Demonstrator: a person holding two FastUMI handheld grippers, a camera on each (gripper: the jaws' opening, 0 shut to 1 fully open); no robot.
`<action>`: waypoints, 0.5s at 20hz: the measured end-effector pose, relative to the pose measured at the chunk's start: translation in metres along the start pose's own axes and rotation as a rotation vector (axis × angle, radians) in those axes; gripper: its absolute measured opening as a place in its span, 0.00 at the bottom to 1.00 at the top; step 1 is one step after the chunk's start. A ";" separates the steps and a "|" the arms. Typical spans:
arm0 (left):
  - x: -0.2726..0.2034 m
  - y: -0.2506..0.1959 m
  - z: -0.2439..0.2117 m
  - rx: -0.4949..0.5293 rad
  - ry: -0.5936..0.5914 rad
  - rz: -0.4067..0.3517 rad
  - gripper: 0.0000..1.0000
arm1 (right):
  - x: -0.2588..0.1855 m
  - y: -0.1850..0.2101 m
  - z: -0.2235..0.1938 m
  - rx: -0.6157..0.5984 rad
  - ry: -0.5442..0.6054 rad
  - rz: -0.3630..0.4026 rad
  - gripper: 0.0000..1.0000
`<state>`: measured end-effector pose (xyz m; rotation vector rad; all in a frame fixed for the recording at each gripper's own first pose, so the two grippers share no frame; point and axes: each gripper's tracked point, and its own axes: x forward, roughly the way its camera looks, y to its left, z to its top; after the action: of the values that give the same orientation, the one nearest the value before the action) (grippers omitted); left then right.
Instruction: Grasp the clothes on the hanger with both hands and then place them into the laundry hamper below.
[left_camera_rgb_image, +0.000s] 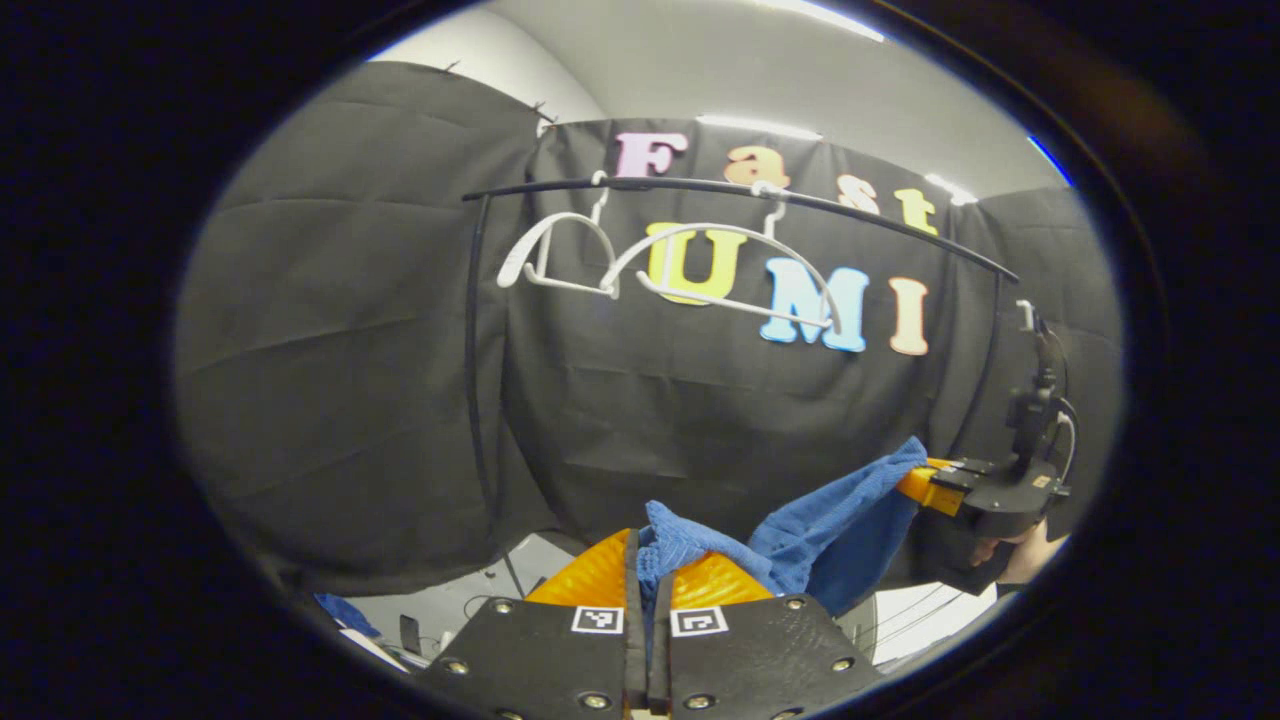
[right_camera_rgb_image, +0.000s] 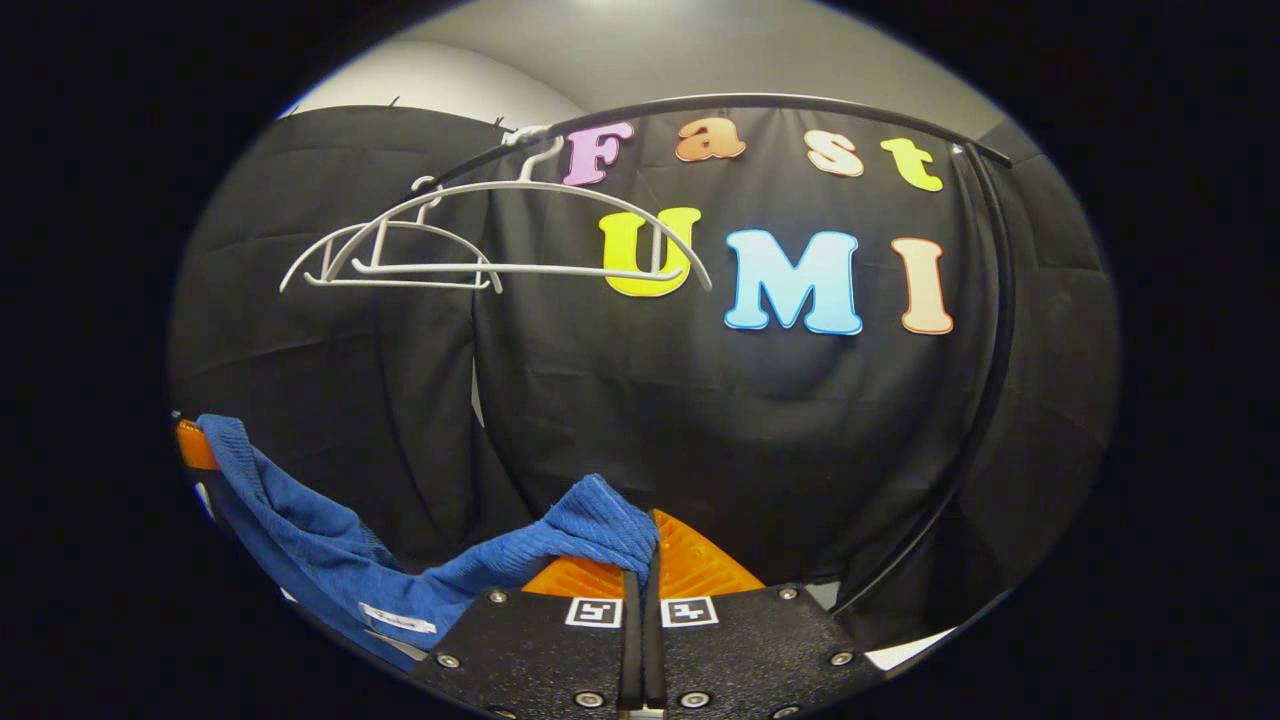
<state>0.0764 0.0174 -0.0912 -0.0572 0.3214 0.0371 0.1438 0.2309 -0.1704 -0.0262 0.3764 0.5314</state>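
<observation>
Left gripper (left_camera_rgb_image: 650, 575) pinches one end of the blue cloth (left_camera_rgb_image: 820, 545) — right gripper (right_camera_rgb_image: 645, 565) pinches the other. Cloth sags between them, below two bare white hangers (right_camera_rgb_image: 480, 255) on the rail (left_camera_rgb_image: 740, 192).

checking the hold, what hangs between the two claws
The blue cloth sags between the left claw and right claw, both shut on it, seen in the left gripper view.

Two white hangers (left_camera_rgb_image: 560, 262) (left_camera_rgb_image: 730, 270) up on one black rail (left_camera_rgb_image: 740, 190), one blue cloth (left_camera_rgb_image: 800, 545) below, and two tongs (left_camera_rgb_image: 648, 560) (left_camera_rgb_image: 925, 485) in play.
</observation>
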 end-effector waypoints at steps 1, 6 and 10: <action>-0.006 -0.002 -0.001 0.009 0.018 -0.042 0.02 | -0.013 0.010 -0.003 0.015 0.015 -0.016 0.00; -0.017 -0.017 -0.015 0.072 0.026 -0.192 0.02 | -0.060 0.053 -0.007 0.020 0.037 -0.069 0.00; -0.024 -0.027 -0.038 0.052 0.061 -0.297 0.02 | -0.111 0.075 -0.028 0.051 0.058 -0.140 0.00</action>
<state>0.0427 -0.0127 -0.1180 -0.0543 0.3723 -0.2682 0.0082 0.2382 -0.1517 -0.0188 0.4407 0.3833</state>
